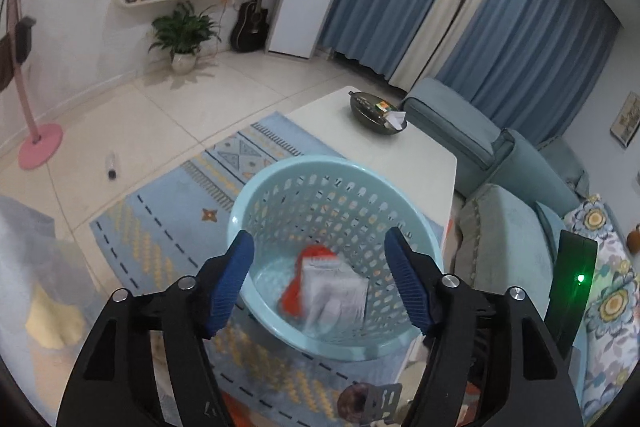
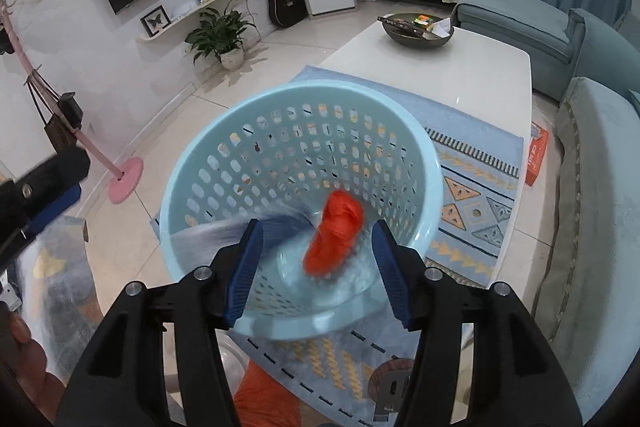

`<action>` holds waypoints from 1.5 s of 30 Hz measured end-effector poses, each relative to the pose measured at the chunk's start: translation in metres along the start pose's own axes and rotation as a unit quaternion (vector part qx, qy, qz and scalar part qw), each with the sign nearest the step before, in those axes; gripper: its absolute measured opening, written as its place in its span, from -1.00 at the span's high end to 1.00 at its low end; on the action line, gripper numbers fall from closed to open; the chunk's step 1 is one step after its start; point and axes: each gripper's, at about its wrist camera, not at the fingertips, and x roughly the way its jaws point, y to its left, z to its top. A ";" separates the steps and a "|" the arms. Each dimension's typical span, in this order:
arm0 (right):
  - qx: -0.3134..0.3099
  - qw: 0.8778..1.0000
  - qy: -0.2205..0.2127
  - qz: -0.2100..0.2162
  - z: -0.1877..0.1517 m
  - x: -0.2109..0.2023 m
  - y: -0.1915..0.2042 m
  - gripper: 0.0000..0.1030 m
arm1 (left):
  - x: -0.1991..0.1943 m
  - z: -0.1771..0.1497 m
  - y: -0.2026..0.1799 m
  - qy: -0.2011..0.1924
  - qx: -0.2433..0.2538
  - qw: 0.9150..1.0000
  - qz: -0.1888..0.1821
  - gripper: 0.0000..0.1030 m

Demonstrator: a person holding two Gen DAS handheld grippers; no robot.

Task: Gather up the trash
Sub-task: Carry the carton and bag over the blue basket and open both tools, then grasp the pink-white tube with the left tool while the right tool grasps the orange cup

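From the left wrist we see our left gripper [image 1: 320, 275] poised above a pale blue perforated basket [image 1: 280, 195], its blue pads standing apart with nothing pressed between them; down on the basket floor lies a red piece of trash [image 1: 294, 293] against a blurred white wrapper [image 1: 340, 287], both well below the pads and untouched; the basket stands on a blue patterned rug [image 1: 160, 227], its far rim overlapping the near edge of a white coffee table [image 1: 340, 131]; at the table's far right corner sits a dark bowl [image 1: 362, 117] holding small items we cannot make out; a teal sofa [image 1: 500, 247] runs along the table's right side; a small dark-capped bottle [image 1: 111, 167] lies on the tiled floor beyond the rug's left edge, near a pink stand base [image 1: 40, 146]. From the right wrist we see our right gripper [image 2: 316, 267] over the same basket [image 2: 224, 131], jaws likewise parted and gripping nothing; a red bundle [image 2: 336, 235] shows blurred inside the basket between the two pads but apart from both, and a smeared grey-white streak [image 2: 216, 231] lies across the near left rim; we cannot tell what it is; the dark bowl [image 2: 416, 37] rests at the far end of the white table [image 2: 460, 83]; an orange box [image 2: 538, 159] lies on the floor beside the table's right edge, next to the sofa [image 2: 592, 187]; the other gripper's black frame [image 2: 44, 175] enters at the left border.
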 end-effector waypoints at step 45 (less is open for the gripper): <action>-0.145 0.970 -0.171 -0.090 -0.032 -0.043 0.185 -0.62 | -0.415 -0.243 0.208 -0.107 -0.285 0.884 0.353 -0.54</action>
